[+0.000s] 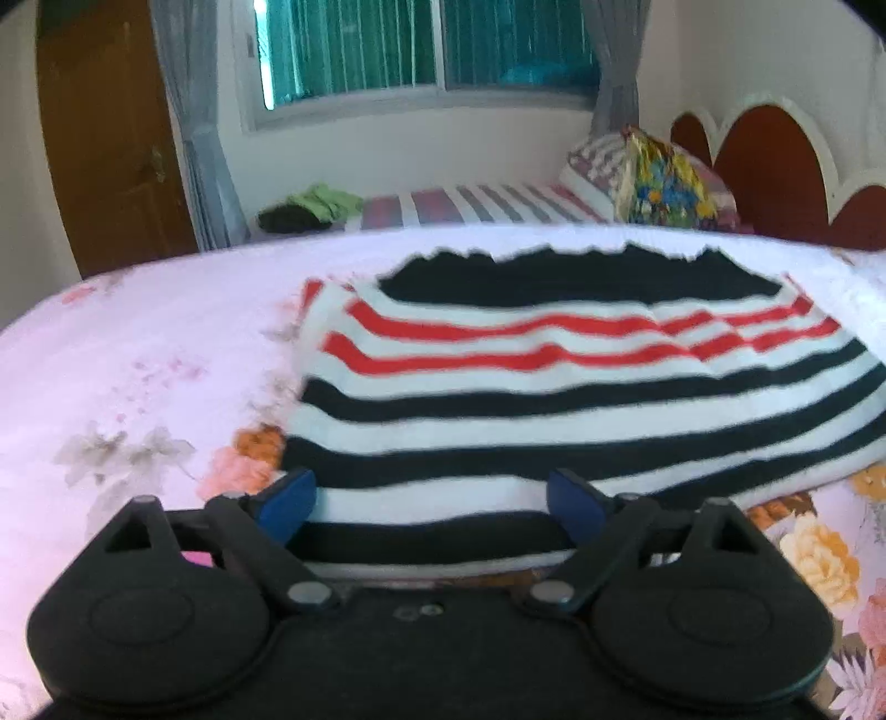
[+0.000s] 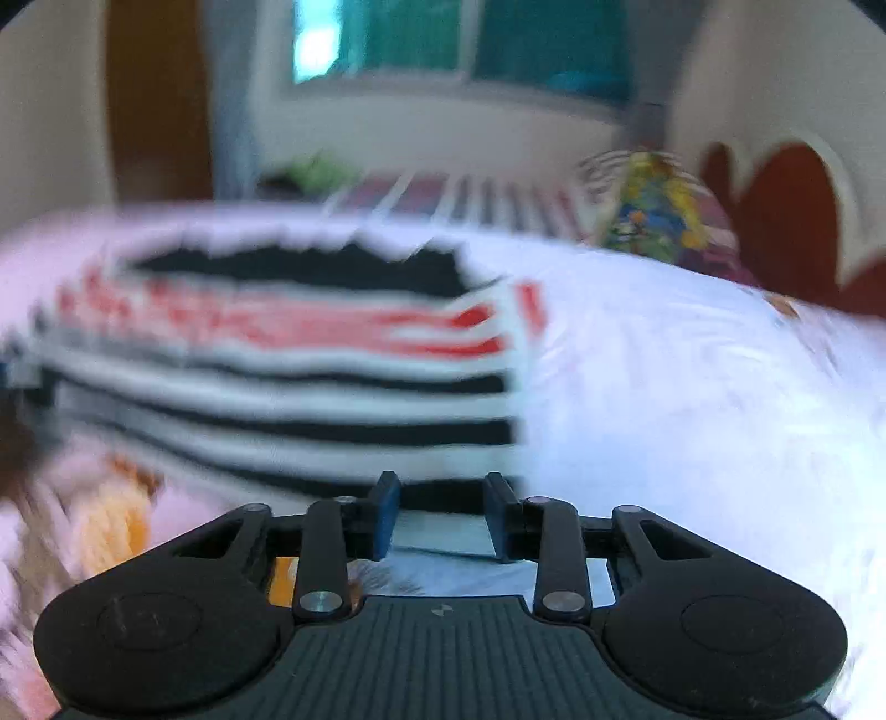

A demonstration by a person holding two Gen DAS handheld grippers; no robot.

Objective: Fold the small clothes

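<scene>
The striped sweater (image 1: 581,387) lies flat on the flowery bedsheet (image 1: 138,343) — spread out so it can be folded. The left gripper (image 1: 432,507) is wide open over its near edge, holding nothing. The right gripper (image 2: 443,507) is partly open at the near right corner — the blur hides whether it pinches cloth. No writing shows.

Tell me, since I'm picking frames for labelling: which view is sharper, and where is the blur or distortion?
Left wrist view: mostly sharp, the striped garment only slightly soft; fisheye bends the bed edge. Right wrist view: heavy motion blur smears the garment and floral sheet, only the right gripper crisp. Window bright in both.
</scene>
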